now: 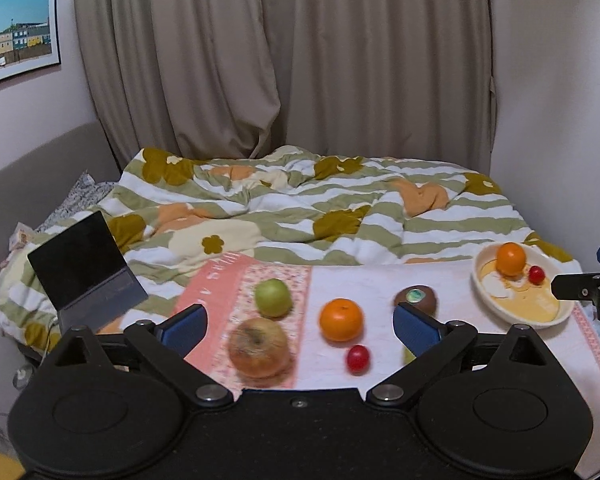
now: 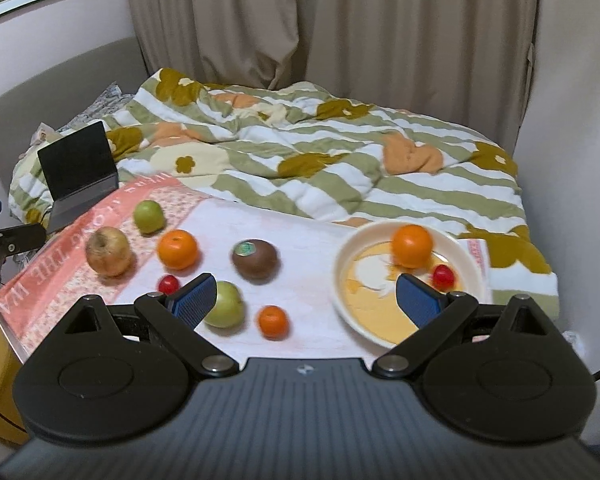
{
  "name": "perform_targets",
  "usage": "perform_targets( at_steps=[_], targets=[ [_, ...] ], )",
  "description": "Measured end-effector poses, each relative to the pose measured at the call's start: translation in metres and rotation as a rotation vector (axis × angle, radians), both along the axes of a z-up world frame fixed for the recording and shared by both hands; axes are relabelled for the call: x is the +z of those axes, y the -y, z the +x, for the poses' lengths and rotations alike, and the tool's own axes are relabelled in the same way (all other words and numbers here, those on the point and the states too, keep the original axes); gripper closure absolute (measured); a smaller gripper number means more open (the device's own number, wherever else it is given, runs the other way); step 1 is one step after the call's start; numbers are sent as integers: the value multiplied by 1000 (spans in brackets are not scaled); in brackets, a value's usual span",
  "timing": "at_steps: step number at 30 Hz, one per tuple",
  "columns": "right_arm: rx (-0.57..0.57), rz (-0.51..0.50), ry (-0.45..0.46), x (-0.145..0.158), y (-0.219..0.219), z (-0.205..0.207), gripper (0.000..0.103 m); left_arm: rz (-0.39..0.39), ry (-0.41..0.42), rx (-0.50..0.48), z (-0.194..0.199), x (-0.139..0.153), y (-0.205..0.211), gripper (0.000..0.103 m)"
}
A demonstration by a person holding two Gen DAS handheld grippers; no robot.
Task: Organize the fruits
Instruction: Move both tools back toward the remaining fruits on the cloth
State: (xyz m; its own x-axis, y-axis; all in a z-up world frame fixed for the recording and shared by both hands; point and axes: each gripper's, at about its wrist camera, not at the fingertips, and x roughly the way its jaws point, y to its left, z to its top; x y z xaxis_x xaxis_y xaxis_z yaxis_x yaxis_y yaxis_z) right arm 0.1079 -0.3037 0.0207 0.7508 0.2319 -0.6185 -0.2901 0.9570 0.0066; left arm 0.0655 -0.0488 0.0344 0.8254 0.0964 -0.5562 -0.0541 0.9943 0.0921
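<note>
Left wrist view first: my left hand-held gripper [image 1: 300, 330] stands wide with nothing between its blue pads, and I read that as ready for the next pick. Ahead of it on the table [image 1: 380, 280] lie loose fruit: a green apple [image 1: 273, 297], a brownish apple [image 1: 259, 347], an orange [image 1: 341, 319], a small red fruit [image 1: 358, 358] and a kiwi [image 1: 416, 298]. At far right the bowl [image 1: 500, 308] already holds an orange [image 1: 511, 259] and a red fruit [image 1: 536, 274], so I take the bowl to be the collecting place. The right hand-held gripper [image 1: 576, 286] pokes in from the edge beside the bowl.

Right wrist view: my right hand-held gripper [image 2: 306, 300] is also wide and holds nothing; its right pad hangs over the bowl [image 2: 352, 304], which suits a tool working on the bowl side. Loose on the table [image 2: 300, 216] I count two green apples [image 2: 149, 216] [image 2: 225, 304], the brownish apple [image 2: 109, 251], an orange [image 2: 177, 249], a smaller orange [image 2: 273, 321], the kiwi [image 2: 255, 261] and a red fruit [image 2: 169, 284]. Most of the sorting is undone, I judge.
</note>
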Motion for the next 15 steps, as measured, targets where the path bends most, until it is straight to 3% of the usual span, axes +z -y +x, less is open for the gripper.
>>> perform_targets(
  at_steps=[9,15],
  targets=[
    [-60,7,-22,-14,-81,-9,0,6,-42,-109,20,-14,-62,1],
    [-114,20,-64,-39,-126,-4,0,-2,-90,-210,41,-37,-95,1]
  ],
)
